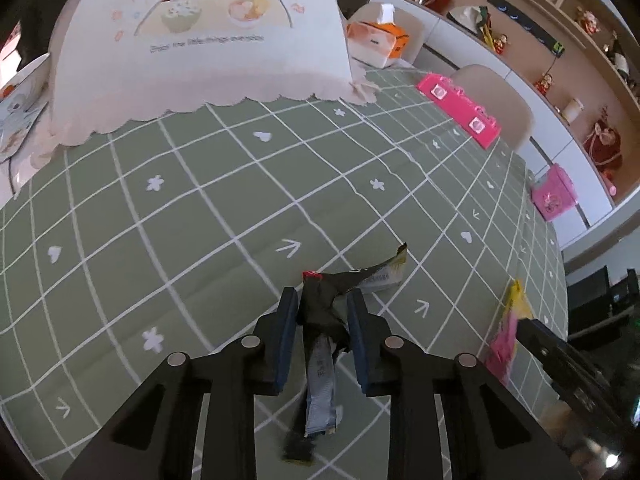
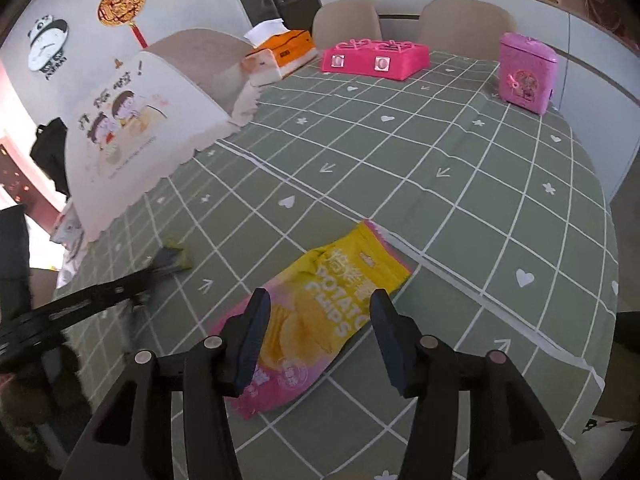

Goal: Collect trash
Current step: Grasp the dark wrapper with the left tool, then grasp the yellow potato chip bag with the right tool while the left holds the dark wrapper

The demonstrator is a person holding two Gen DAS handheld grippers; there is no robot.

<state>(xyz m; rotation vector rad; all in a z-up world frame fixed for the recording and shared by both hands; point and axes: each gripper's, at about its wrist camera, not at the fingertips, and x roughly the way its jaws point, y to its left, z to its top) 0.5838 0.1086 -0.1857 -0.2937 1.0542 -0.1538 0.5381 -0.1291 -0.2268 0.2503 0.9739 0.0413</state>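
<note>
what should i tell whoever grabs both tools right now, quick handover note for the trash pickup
Left tool: fingers either side of a dark crumpled wrapper lying on the green checked tablecloth; whether the pads already press on it is unclear.
Right tool: open, empty, poised over the yellow and pink potato chips bag, which lies flat on the cloth.
Done: no piece clearly picked up yet.
Left: close on the wrapper, grasp the chips bag, carry both to a bin; none is in view.
The tissue box, pink toy stove and pink toy box look like non-trash.
</note>
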